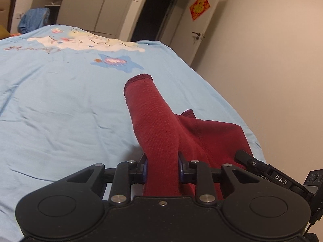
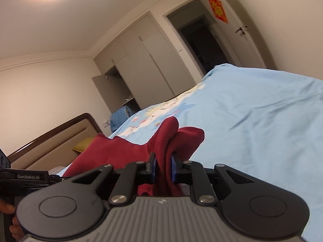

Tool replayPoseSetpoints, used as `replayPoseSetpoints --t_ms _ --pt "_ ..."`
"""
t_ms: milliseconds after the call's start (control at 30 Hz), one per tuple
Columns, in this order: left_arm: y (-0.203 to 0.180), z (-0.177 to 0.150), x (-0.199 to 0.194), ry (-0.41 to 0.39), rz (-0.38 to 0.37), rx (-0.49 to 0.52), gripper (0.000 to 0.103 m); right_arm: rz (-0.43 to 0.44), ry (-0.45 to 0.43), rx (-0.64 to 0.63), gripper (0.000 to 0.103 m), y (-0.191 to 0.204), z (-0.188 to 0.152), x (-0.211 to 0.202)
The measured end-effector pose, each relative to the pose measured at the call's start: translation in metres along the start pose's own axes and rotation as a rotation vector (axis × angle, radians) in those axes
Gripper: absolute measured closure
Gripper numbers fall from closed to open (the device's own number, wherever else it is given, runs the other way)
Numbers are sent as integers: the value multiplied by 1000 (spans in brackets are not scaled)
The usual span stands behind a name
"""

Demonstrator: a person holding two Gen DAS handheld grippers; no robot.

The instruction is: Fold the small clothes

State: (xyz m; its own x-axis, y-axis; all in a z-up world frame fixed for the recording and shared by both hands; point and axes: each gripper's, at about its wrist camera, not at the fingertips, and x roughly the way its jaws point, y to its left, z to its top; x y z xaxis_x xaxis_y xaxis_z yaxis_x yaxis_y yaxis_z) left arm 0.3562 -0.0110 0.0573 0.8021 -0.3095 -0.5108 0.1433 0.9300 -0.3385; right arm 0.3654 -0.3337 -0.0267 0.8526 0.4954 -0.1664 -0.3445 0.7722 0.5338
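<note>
A dark red knit garment (image 1: 159,125) lies near the right edge of a bed with a light blue cover (image 1: 60,100). One tubular part of it, with a hemmed open end, stretches away from me. My left gripper (image 1: 162,168) is shut on the near end of that tube, blue pads pressing both sides. In the right wrist view the red garment (image 2: 121,151) is bunched and lifted, and my right gripper (image 2: 163,168) is shut on a fold of it. The right gripper's body (image 1: 268,171) shows at the left view's right edge.
The blue bed cover (image 2: 252,121) carries a cartoon print (image 1: 86,42) further up. A brown headboard (image 2: 50,137), a yellow pillow (image 2: 82,146) and a blue garment (image 1: 33,20) on a stand lie beyond. A wall (image 1: 272,60) runs close along the bed's right side, with a door (image 1: 199,20).
</note>
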Motion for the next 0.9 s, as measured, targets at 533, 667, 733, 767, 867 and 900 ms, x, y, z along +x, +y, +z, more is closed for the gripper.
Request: replayPoseSetpoints --t_ms 533,667,733,767,867,900 --pt "128 -36 -9 45 131 -204 71 -77 237 -79 83 52 -54 104" --pt "130 -41 -2 39 133 -212 66 -102 242 -124 76 54 -58 101" --pt "129 -41 0 38 139 -209 62 -117 242 -143 72 57 -60 100" --pt "129 -41 -1 36 145 -208 59 -125 239 -147 70 60 -60 97" --pt "125 -39 -6 37 189 -192 41 -148 231 -165 59 65 -58 95" --pt "123 -38 -9 37 200 -184 35 -153 227 -174 57 67 -55 93"
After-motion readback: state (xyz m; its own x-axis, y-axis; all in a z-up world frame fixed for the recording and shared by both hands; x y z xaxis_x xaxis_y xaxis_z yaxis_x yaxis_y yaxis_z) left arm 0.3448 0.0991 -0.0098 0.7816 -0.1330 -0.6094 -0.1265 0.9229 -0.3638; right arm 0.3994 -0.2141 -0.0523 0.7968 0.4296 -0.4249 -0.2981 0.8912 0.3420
